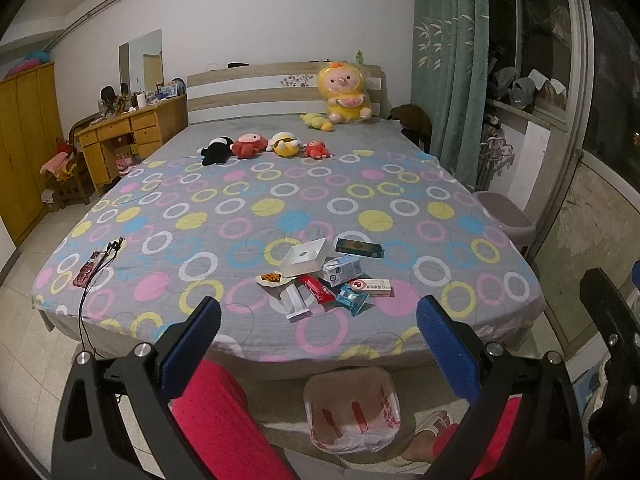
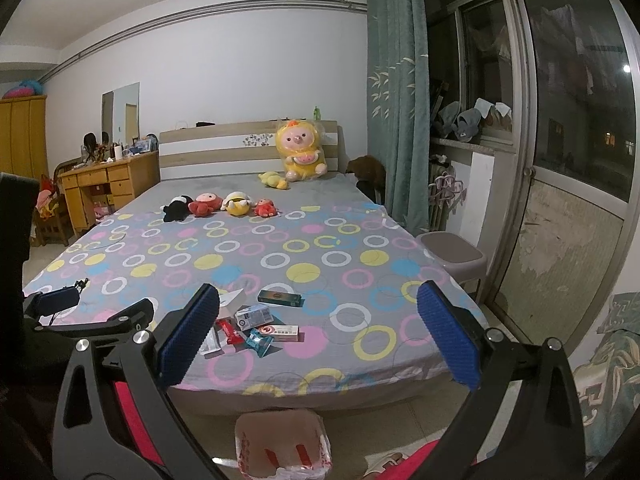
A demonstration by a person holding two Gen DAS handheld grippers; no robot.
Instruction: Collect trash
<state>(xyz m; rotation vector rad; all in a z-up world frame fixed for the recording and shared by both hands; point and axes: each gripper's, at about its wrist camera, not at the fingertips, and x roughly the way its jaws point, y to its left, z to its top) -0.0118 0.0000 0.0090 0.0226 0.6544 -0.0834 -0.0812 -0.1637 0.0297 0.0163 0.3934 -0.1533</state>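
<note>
A heap of trash lies near the foot of the bed: a white box [image 1: 302,258], a blue-white carton [image 1: 342,270], a red wrapper [image 1: 318,290], a teal wrapper [image 1: 351,299], a white-red box [image 1: 370,287], a white wrapper [image 1: 295,302], a dark flat box [image 1: 359,248] and an orange snack scrap [image 1: 271,279]. The heap also shows in the right wrist view [image 2: 256,324]. A bin lined with a white-red plastic bag [image 1: 352,412] [image 2: 282,444] stands on the floor below the bed's edge. My left gripper [image 1: 318,344] and right gripper [image 2: 318,340] are open, empty, held before the bed.
The bed [image 1: 240,208] has a ringed grey sheet, plush toys [image 1: 264,146] farther up and a big yellow plush [image 1: 344,94] at the headboard. A phone with cable [image 1: 90,266] lies at the left. A stool [image 1: 506,216] stands right; a desk [image 1: 120,132] stands left.
</note>
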